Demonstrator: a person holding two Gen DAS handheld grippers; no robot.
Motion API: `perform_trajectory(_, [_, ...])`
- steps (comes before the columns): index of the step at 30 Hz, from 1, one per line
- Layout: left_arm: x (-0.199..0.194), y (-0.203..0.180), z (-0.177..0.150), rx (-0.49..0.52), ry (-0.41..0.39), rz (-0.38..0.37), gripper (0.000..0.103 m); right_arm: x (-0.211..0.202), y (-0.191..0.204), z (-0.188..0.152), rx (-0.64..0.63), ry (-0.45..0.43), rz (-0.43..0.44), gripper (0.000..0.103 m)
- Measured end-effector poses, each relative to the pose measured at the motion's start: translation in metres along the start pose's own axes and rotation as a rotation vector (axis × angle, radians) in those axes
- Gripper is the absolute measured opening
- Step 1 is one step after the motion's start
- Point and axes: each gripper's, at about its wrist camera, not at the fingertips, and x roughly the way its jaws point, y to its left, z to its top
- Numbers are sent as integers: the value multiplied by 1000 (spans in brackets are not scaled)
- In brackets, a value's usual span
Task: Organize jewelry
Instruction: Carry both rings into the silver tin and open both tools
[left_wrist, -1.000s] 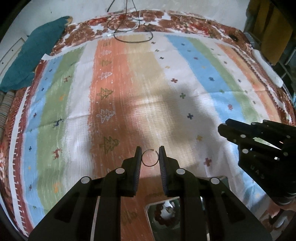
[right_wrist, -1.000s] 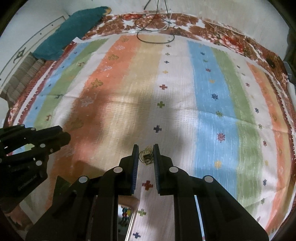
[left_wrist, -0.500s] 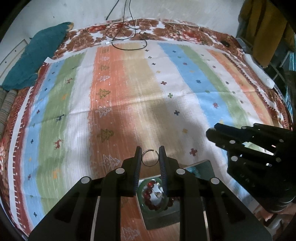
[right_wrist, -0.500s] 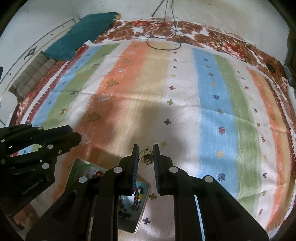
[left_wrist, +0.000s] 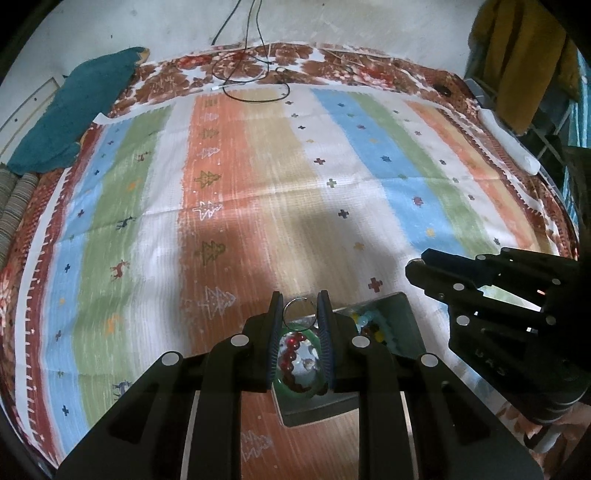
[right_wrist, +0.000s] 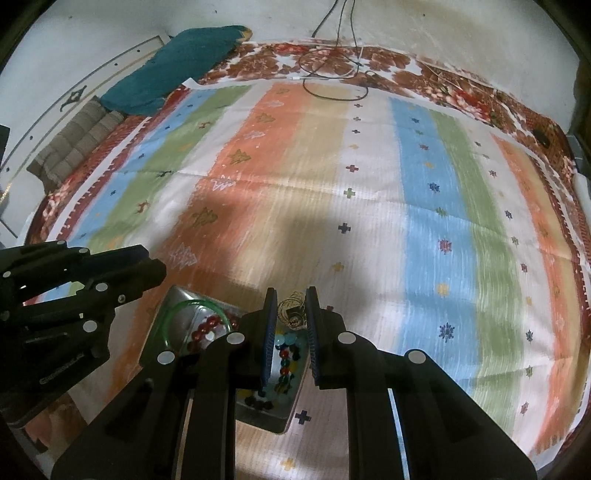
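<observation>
My left gripper (left_wrist: 301, 308) is shut on a thin silver ring (left_wrist: 297, 303), held above a grey metal tray (left_wrist: 404, 314). The tray holds a green bangle with red beads (left_wrist: 291, 349) on the left and a pale blue and coloured bead bracelet (left_wrist: 373, 326) on the right. My right gripper (right_wrist: 291, 308) is shut on a small gold coiled jewelry piece (right_wrist: 290, 307), above the same tray (right_wrist: 173, 295), over its compartment of coloured beads (right_wrist: 286, 356). A green bangle (right_wrist: 192, 306) and red beads (right_wrist: 205, 326) lie in the tray's left compartment. Each gripper shows in the other's view.
A striped cloth (left_wrist: 258, 184) covers the bed. A teal towel (left_wrist: 74, 114) lies at the far left corner. Black and white cables (left_wrist: 251, 77) lie at the far edge. A white object (left_wrist: 509, 140) lies at the right edge.
Both grippers have drawn back and up with their pieces still held. The tray has come further into view beneath them.
</observation>
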Motion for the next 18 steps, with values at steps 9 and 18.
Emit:
perform_trajectory(9, [-16,-8,-14,18,-27,-18,18,-10,8,-12,-16,-8,17,16])
perform_trajectory(18, [-22,-9,-20,6,-33,-22,30,-18,9,-20,-9,-13,28,25])
